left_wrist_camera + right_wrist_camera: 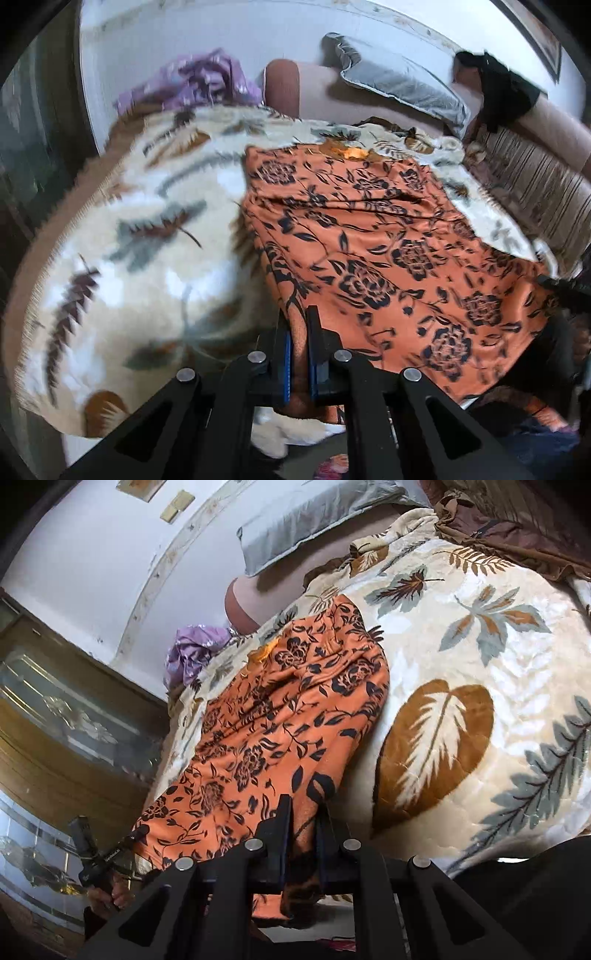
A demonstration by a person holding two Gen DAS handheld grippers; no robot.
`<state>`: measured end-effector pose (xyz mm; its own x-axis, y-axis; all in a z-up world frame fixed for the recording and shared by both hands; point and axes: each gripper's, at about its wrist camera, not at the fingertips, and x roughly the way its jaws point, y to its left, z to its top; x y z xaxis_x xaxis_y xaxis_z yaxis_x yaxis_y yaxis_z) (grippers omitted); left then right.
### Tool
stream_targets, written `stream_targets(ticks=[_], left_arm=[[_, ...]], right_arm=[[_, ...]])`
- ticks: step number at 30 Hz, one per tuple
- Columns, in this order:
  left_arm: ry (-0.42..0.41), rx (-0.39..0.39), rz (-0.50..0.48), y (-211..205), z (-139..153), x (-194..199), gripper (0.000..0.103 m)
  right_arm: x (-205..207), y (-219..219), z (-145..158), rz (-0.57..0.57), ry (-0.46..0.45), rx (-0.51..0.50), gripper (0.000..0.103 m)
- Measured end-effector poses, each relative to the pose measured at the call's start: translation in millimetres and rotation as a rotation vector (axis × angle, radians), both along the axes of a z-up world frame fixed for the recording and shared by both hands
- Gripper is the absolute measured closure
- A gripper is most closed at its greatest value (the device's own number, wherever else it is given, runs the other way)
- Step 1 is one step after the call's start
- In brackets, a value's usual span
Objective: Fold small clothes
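Your main risk is the orange floral garment [388, 236] slipping free, because each grip catches only a thin bit of its near edge and the cloth looks slick; uneven lifting could also drag the far end, which lies on the leaf-print blanket [147, 206] on the bed, into wrinkles. Your left tongs [300, 354] are pinched nearly closed on the garment's edge, and your right tongs [306, 845] likewise.

Orange garment [388, 236] with black flowers, cream blanket [480, 635] with brown-grey leaves, grey pillow [399, 81], purple cloth [195, 79]
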<state>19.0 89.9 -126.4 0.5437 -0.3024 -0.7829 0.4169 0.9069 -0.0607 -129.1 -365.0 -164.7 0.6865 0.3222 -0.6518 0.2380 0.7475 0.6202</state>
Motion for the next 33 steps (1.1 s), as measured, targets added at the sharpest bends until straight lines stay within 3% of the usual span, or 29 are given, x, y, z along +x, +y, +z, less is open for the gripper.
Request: stream_targets(ticks=[7,17,23,25,27,30,33], left_arm=[[-0.029,0.093,-0.012,-14,-1,-8,0.096],[-0.041,0.120,-0.006,-20,-1,-7,0.096],[0.026,0.184,0.034,-19,-19,-1,0.093],[0.087,0.176,0.053,-14,-29,3,0.087],[0.135,0.176,0.096,-5,-37,9,0.066],[0.158,0.136,0.135,10,-39,13,0.046],[0.190,0.135,0.140,15,-43,14,0.042]], right_arm=[[3,10,-20,0.013,0.081,0.010,0.091],[4,11,-22,0.028,0.130,0.005,0.091],[9,13,-39,0.028,0.221,0.046,0.088],[9,14,-43,0.030,0.237,0.038,0.088],[8,14,-47,0.023,0.271,0.023,0.088],[5,9,-54,0.005,0.310,0.023,0.088],[4,5,-62,-0.008,0.337,0.050,0.074]])
